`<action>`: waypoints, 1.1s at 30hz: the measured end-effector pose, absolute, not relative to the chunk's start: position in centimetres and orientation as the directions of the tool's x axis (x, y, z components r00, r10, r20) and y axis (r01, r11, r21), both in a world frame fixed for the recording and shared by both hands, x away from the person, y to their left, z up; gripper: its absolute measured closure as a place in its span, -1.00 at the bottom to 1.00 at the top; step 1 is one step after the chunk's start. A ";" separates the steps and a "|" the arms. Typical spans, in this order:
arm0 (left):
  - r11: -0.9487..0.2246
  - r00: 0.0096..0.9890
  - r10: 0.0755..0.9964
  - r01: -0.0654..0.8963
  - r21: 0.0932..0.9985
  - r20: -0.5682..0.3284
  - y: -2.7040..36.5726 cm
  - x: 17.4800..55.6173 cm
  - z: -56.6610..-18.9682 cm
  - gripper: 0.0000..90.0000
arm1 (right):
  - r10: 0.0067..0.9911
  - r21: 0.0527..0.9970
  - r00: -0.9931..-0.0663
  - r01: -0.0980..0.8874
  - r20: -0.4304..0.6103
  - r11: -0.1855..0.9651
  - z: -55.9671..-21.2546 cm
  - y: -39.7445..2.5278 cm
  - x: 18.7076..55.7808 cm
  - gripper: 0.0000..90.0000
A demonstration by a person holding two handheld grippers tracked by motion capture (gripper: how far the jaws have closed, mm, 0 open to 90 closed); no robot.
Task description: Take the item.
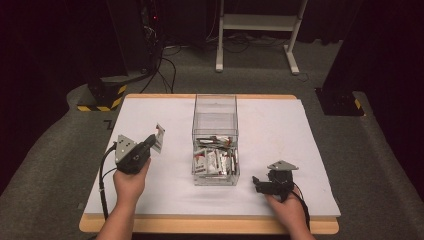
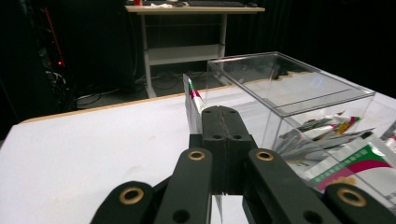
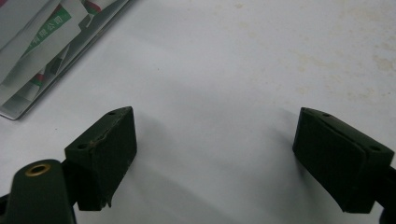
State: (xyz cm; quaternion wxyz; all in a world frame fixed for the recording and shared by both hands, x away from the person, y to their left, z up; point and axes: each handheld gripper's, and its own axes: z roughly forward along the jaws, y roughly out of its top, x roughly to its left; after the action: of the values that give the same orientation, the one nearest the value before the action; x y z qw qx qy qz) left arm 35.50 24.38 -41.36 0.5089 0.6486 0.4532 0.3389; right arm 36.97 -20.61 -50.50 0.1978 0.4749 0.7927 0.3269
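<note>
So the left tool [image 1: 150, 142] is held up off the counter [image 1: 280, 125], left of the clear box [image 1: 215, 120], and its jaws are pinched tight together on a single packet [image 1: 159, 138]. In the left gripper view you can see that packet [image 2: 192, 100] standing up edge-on out of the closed jaws, white with a bit of red and green print near the top. The left hand [image 1: 131, 184] wraps the tool body from below, with the cable trailing down toward the counter's near edge.

The clear box sits about mid-counter, open at the top, and its near half has a loose pile of the same kind of packets [image 1: 215, 161], lying at all angles. From the left gripper view the box [image 2: 289, 88] is just to the right of the tool, with packets [image 2: 345, 163] visible through its wall.

The right tool [image 1: 260, 184] is low on the counter, right of the box and near the front edge, held by the right hand [image 1: 286, 204]. Its jaws are spread wide apart with nothing between them, just white counter surface [image 3: 210, 70]. A corner of the box with packets [image 3: 42, 28] shows at the upper left of the right gripper view.
</note>
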 end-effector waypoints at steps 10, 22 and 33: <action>-0.078 0.333 0.943 0.274 0.958 -0.019 25.4 36.6 -42.1 1.00 | 0.882 0.706 -0.471 0.624 -0.004 0.336 -50.5 -20.6 37.0 -0.71; -0.113 0.298 0.955 0.315 0.942 0.015 26.2 38.0 -43.4 1.00 | 0.882 0.706 -0.470 0.624 -0.003 0.335 -50.5 -20.6 37.0 -0.71; -0.185 0.278 0.957 0.379 0.907 0.079 26.5 39.4 -45.4 1.00 | 0.883 0.706 -0.470 0.624 -0.003 0.335 -50.5 -20.6 37.0 -0.71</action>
State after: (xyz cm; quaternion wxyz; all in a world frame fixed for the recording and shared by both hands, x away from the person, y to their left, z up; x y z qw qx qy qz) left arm 39.42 26.50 -45.44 0.4122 0.6849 0.4876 0.3510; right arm 36.97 -20.61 -50.50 0.1977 0.4752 0.7927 0.3266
